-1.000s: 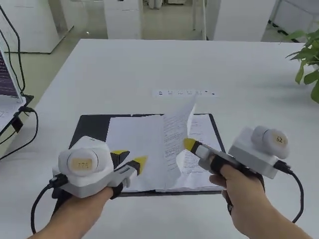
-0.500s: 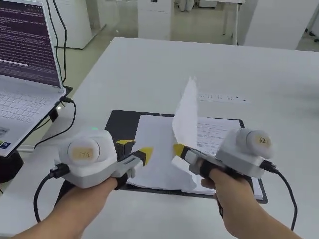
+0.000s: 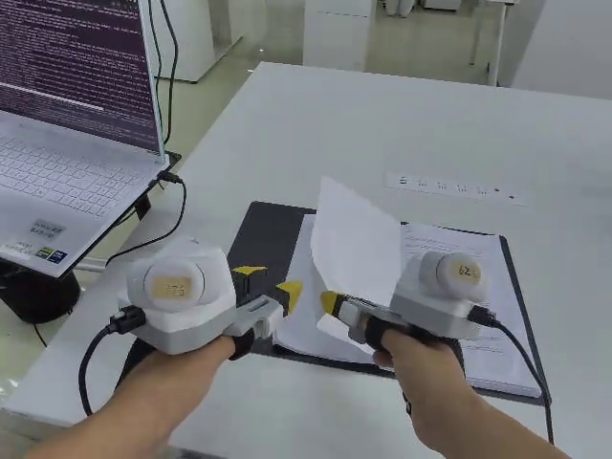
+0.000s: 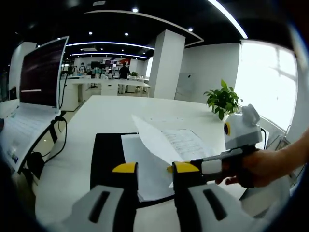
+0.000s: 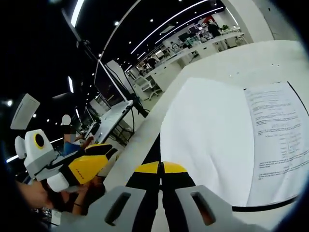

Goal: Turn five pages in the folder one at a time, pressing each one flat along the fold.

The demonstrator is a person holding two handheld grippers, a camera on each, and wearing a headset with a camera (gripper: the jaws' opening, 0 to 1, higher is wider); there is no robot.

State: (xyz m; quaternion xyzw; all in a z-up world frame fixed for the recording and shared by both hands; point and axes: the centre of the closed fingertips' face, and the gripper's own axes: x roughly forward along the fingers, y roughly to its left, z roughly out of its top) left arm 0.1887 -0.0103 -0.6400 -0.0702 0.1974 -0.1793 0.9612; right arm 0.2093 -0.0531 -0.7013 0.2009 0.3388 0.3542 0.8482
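Observation:
A black folder (image 3: 273, 239) lies open on the white table, with a printed page (image 3: 478, 277) flat on its right side. My right gripper (image 3: 330, 304) is shut on the lower edge of a lifted sheet (image 3: 354, 244), which stands up and leans left over the fold. In the right gripper view the jaws (image 5: 160, 167) meet on the white sheet (image 5: 207, 135), beside the printed page (image 5: 277, 125). My left gripper (image 3: 272, 283) hovers open over the folder's left front corner, holding nothing. In the left gripper view its jaws (image 4: 155, 168) stand apart before the raised sheet (image 4: 159, 142).
An open laptop (image 3: 67, 115) with cables stands at the left, off the table's edge. A flat strip with small marks (image 3: 459, 186) lies beyond the folder. A potted plant (image 4: 223, 99) is at the far right. The table's front edge runs close beneath both hands.
My right gripper has carried the sheet leftward, from upright over the right side to leaning across the fold, close to the left gripper. The head camera has swung left, bringing the laptop into view.

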